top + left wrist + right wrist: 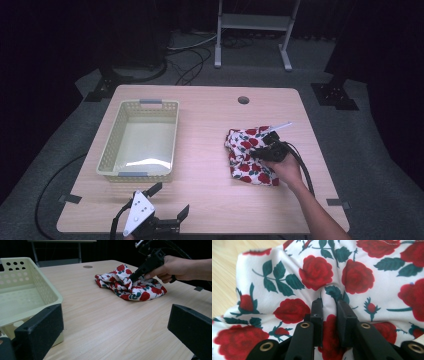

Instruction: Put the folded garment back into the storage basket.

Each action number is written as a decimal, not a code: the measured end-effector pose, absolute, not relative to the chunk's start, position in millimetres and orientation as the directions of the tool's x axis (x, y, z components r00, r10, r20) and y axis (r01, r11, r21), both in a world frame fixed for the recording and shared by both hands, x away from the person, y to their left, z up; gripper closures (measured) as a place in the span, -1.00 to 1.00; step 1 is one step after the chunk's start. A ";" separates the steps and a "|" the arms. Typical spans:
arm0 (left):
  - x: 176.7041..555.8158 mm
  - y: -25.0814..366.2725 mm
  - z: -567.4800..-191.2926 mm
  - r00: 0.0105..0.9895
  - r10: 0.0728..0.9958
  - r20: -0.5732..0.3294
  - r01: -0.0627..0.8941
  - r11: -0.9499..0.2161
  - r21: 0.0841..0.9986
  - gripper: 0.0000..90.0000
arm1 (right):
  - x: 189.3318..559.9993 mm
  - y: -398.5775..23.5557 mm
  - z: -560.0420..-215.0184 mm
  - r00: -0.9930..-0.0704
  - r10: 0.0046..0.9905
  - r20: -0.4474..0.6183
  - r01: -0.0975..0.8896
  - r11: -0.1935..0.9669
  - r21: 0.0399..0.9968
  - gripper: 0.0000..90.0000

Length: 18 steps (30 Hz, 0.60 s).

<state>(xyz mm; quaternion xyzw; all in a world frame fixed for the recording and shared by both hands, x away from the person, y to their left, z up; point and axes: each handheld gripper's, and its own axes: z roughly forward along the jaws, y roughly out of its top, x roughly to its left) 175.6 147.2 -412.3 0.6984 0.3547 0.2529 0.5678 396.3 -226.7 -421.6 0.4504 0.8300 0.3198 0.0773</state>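
Note:
A crumpled white cloth with red roses and green leaves lies on the right half of the wooden table. My right gripper presses down into it, shut on a pinched fold of the cloth between its black jaws. In the left gripper view the same cloth sits across the table with the right gripper dug into its top. My left gripper hovers at the table's front edge, open, with nothing between its wide-apart jaws.
A pale green plastic basket, with nothing in it, stands on the left half of the table, just beyond my left gripper. A round cable hole sits near the far edge. A metal stand is on the floor behind.

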 end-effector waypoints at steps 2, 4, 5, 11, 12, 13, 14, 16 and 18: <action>175.9 148.1 -412.2 0.619 0.784 -0.054 0.210 -0.099 0.973 -1.00 | 396.2 -230.8 -422.1 -0.563 0.801 0.202 0.713 0.348 0.609 0.71; 176.3 149.2 -412.2 0.617 0.785 -0.060 0.214 -0.094 0.972 -1.00 | 395.7 -234.2 -422.0 -0.551 0.802 0.232 0.720 0.315 0.619 0.71; 176.4 149.4 -412.3 0.616 0.785 -0.064 0.215 -0.090 0.972 -1.00 | 395.3 -235.6 -421.3 -0.542 0.803 0.248 0.724 0.297 0.623 0.71; 175.0 150.7 -411.2 0.614 0.787 -0.069 0.209 -0.077 0.975 -1.00 | 392.7 -242.8 -412.9 -0.520 0.797 0.308 0.726 0.223 0.650 0.72; 175.1 150.7 -411.2 0.613 0.787 -0.070 0.210 -0.076 0.975 -1.00 | 392.4 -244.3 -412.0 -0.519 0.791 0.323 0.728 0.210 0.653 0.72; 175.2 150.8 -411.2 0.612 0.787 -0.073 0.212 -0.075 0.974 -1.00 | 392.2 -245.7 -411.2 -0.516 0.786 0.340 0.730 0.196 0.655 0.72; 175.3 150.9 -411.2 0.612 0.787 -0.074 0.213 -0.074 0.974 -1.00 | 391.4 -246.9 -409.9 -0.512 0.786 0.348 0.731 0.186 0.657 0.72; 175.2 151.3 -411.1 0.612 0.787 -0.077 0.214 -0.070 0.974 -1.00 | 389.8 -250.1 -407.3 -0.508 0.778 0.370 0.731 0.161 0.664 0.72; 175.0 152.0 -410.8 0.611 0.787 -0.081 0.215 -0.067 0.974 -1.00 | 387.9 -253.8 -403.7 -0.502 0.770 0.394 0.730 0.134 0.670 0.72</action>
